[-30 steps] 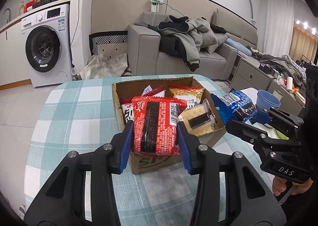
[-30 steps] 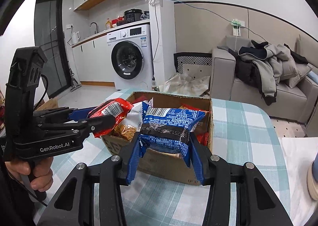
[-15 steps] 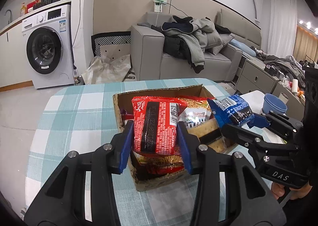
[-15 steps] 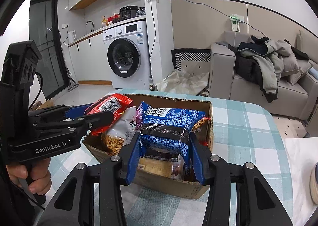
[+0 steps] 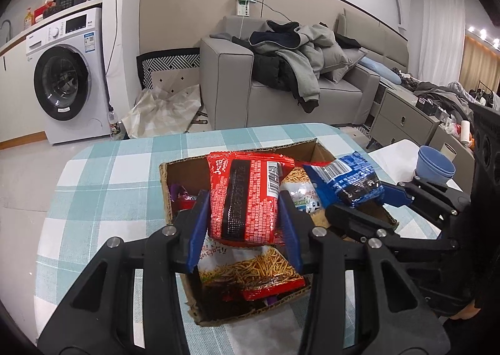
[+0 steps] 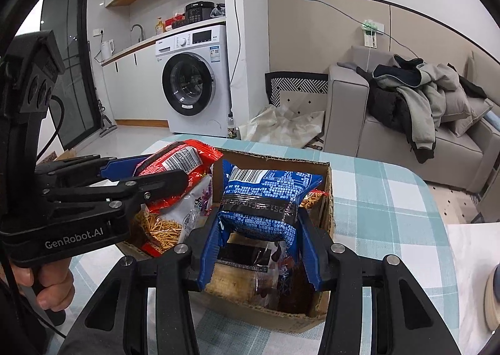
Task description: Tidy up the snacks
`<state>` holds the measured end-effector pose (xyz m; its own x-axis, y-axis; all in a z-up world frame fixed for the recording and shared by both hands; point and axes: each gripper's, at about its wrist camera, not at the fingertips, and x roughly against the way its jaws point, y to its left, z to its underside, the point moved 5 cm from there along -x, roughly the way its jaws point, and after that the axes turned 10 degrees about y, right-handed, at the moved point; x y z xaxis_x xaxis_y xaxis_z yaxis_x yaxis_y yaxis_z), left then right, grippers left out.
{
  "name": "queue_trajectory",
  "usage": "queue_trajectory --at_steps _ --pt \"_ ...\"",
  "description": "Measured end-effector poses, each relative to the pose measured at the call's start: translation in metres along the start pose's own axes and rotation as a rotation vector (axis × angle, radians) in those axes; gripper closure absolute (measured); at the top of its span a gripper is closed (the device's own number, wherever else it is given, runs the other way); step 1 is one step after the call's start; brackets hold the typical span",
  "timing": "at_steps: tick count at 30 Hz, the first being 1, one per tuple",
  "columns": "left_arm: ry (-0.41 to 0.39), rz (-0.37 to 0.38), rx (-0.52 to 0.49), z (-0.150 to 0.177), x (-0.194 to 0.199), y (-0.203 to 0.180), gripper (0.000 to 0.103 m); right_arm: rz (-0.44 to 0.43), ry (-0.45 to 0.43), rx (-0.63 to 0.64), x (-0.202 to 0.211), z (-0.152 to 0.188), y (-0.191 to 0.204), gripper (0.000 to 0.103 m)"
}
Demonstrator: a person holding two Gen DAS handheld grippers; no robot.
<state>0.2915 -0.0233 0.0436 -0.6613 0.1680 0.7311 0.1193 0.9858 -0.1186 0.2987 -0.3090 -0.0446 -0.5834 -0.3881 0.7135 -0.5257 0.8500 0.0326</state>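
Note:
An open cardboard box (image 5: 164, 186) (image 6: 325, 167) full of snack packets stands on the checked tablecloth. My left gripper (image 5: 243, 224) is shut on a red snack packet (image 5: 247, 195) and holds it above the box; it also shows in the right wrist view (image 6: 181, 161). My right gripper (image 6: 259, 236) is shut on a blue snack packet (image 6: 265, 195) and holds it above the box's right side; it also shows in the left wrist view (image 5: 347, 180). Packets of noodle sticks (image 5: 250, 267) and other packets lie inside the box.
The table (image 5: 103, 174) has a teal and white checked cloth. A blue bowl (image 5: 434, 164) stands on a white surface to the right. A sofa with clothes (image 5: 297, 52) and a washing machine (image 5: 65, 80) stand beyond the table.
Both grippers have risen with their packets, from down in the box to above it. The box's contents show more from above.

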Motion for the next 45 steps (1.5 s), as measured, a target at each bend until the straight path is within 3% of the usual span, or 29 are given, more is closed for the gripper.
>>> queue_trajectory --at_steps 19,22,24,25,28,32,35,37,45 --pt "0.05 -0.012 -0.01 0.002 -0.035 0.004 0.063 -0.017 0.038 -0.003 -0.027 -0.006 -0.013 0.054" --pt "0.05 -0.005 -0.003 0.003 -0.031 0.003 0.063 -0.007 0.023 0.014 -0.02 -0.005 -0.013 0.039" --pt "0.045 -0.001 0.0 0.004 -0.029 0.003 0.063 0.01 -0.006 0.016 -0.01 -0.003 -0.014 0.022" --pt "0.044 0.0 0.0 0.005 -0.027 0.004 0.063 0.015 -0.022 0.019 -0.004 -0.002 -0.014 0.02" --pt "0.039 -0.006 0.001 0.009 -0.019 0.006 0.052 0.035 -0.039 0.026 0.01 0.003 -0.016 0.014" --pt "0.005 -0.004 0.001 0.015 0.002 0.007 0.018 0.032 -0.062 0.007 0.028 0.013 -0.019 0.004" --pt "-0.019 -0.011 0.005 0.022 0.02 0.008 0.013 0.026 -0.089 -0.012 0.042 0.02 -0.019 0.001" --pt "-0.032 -0.021 0.001 0.028 0.032 0.009 0.0 0.013 -0.121 -0.02 0.054 0.027 -0.017 0.001" --pt "-0.106 -0.041 -0.007 0.062 0.075 0.008 0.001 -0.059 -0.196 -0.058 0.082 0.052 -0.013 0.0"
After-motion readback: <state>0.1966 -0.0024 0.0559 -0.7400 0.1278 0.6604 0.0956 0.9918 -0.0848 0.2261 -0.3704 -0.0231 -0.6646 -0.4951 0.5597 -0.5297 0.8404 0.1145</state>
